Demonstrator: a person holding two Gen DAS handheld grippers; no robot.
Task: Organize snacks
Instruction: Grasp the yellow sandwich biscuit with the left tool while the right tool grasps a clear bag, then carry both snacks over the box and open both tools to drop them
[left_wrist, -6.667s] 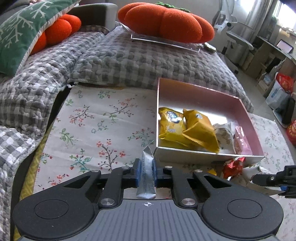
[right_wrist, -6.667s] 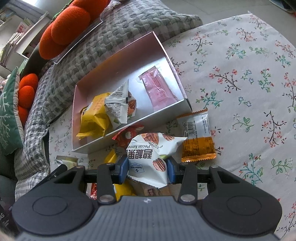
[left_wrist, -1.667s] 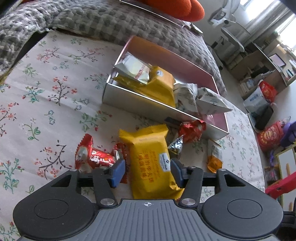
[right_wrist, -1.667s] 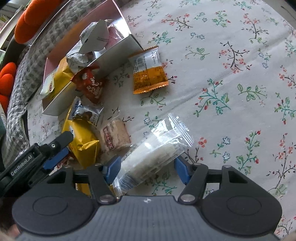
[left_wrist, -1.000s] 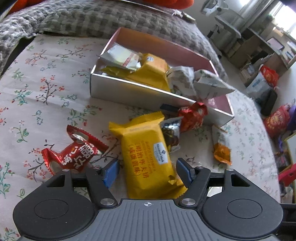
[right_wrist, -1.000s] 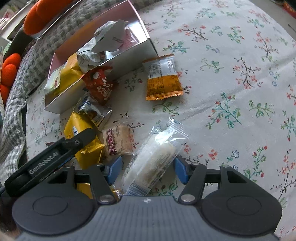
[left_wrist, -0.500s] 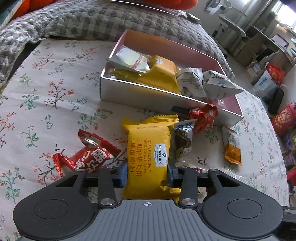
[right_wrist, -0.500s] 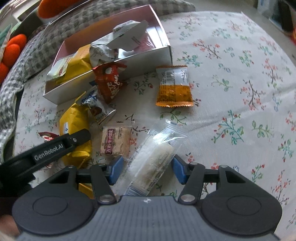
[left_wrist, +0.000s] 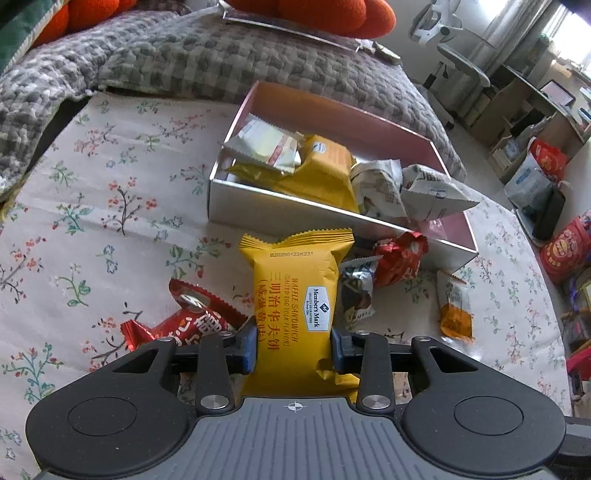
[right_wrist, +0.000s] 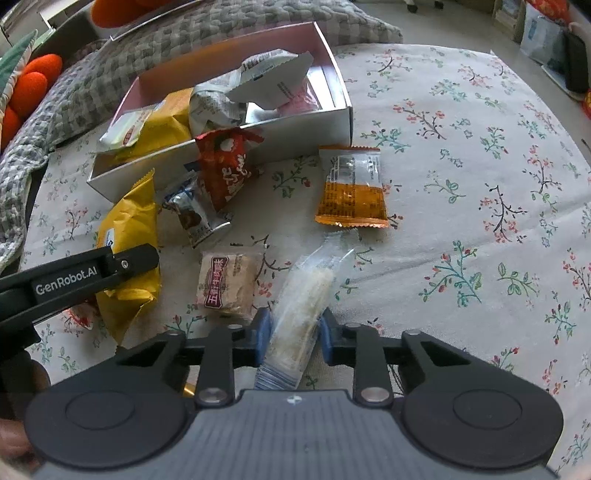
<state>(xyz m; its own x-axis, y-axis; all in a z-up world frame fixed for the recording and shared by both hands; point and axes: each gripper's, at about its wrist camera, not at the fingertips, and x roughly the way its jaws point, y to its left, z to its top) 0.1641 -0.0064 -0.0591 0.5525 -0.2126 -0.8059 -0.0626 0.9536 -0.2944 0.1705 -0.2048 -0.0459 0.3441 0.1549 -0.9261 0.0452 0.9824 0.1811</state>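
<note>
My left gripper (left_wrist: 293, 349) is shut on a yellow waffle sandwich pack (left_wrist: 295, 291), which also shows in the right wrist view (right_wrist: 129, 236). My right gripper (right_wrist: 293, 338) is shut on a clear rice cake packet (right_wrist: 306, 299). The pink-lined open box (left_wrist: 258, 206) holds several snacks and stands just beyond; it also shows in the right wrist view (right_wrist: 343, 114). Loose on the floral cloth lie a red candy (left_wrist: 188, 321), a red packet (right_wrist: 225, 166), a silver-blue packet (right_wrist: 195, 214), a brown biscuit pack (right_wrist: 229, 284) and an orange packet (right_wrist: 351, 188).
A grey checked sofa cover (left_wrist: 184, 59) with orange cushions (left_wrist: 314, 14) lies behind the box. The round table edge (left_wrist: 554, 295) drops off at the right, with bags (left_wrist: 565, 247) and an office chair (left_wrist: 454, 62) on the floor beyond.
Both grippers have closed: the left on the yellow waffle pack, the right on the clear rice cake packet. Both packs now stand between the pads and are lifted slightly.
</note>
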